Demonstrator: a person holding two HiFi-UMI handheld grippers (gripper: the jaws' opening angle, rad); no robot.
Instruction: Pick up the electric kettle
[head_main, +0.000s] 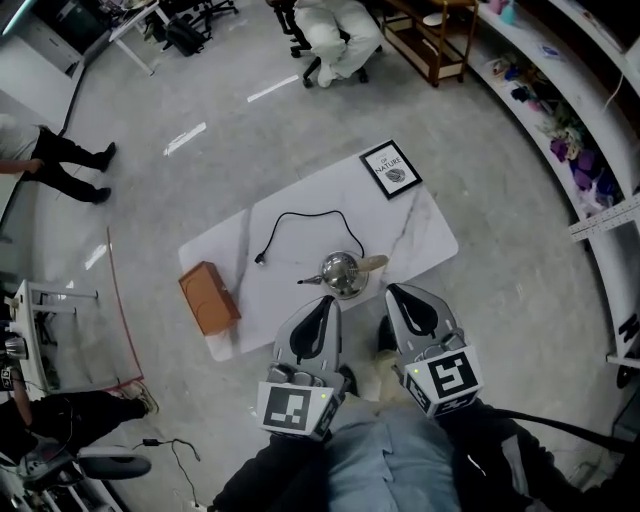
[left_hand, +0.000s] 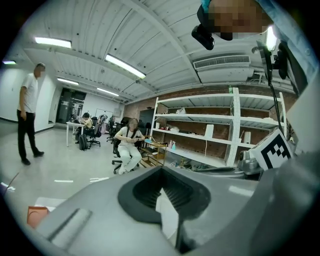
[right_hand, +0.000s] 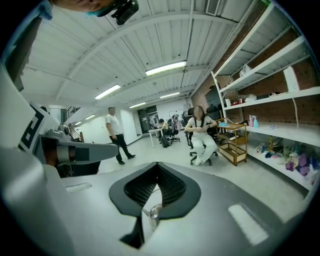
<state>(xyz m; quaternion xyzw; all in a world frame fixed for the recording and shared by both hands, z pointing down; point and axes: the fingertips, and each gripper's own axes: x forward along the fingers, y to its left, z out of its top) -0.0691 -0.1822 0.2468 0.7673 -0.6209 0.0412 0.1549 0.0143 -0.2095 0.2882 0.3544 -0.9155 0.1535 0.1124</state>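
Head view takes in a grey polished concrete floor (head_main: 500, 300) with a white marble-patterned rectangular table (head_main: 420, 240) standing askew in the middle of it. A person in white clothes (head_main: 335, 35) sits on an office chair well beyond the table's far edge.

Both grippers hang just off the table's near edge, side by side and pointing towards it. The left gripper (head_main: 326, 302), grey with a black-and-white marker cube at its back, has its jaws pressed together with nothing between them. Its own view shows the black ribbed pads (left_hand: 145, 192) meeting, with only a white sliver of table seen past them. The right gripper (head_main: 398, 295) is likewise closed and empty, its pads (right_hand: 172, 187) drawn together in the right gripper view.

A brown box with a flat lid (head_main: 208, 297) lies at the table's left edge. A black-framed sign with white print (head_main: 390, 169) lies at the far right corner.

The round polished-steel electric kettle (head_main: 343, 270), with its thin spout to the left and pale handle to the right, sits close to the middle of the near edge. It is just beyond the two gripper tips and held by neither. It also shows small past the right gripper's closed tips (right_hand: 153, 213).

A thin black power cord (head_main: 312, 213) loops across the table's middle, from the kettle round to a plug near the box.
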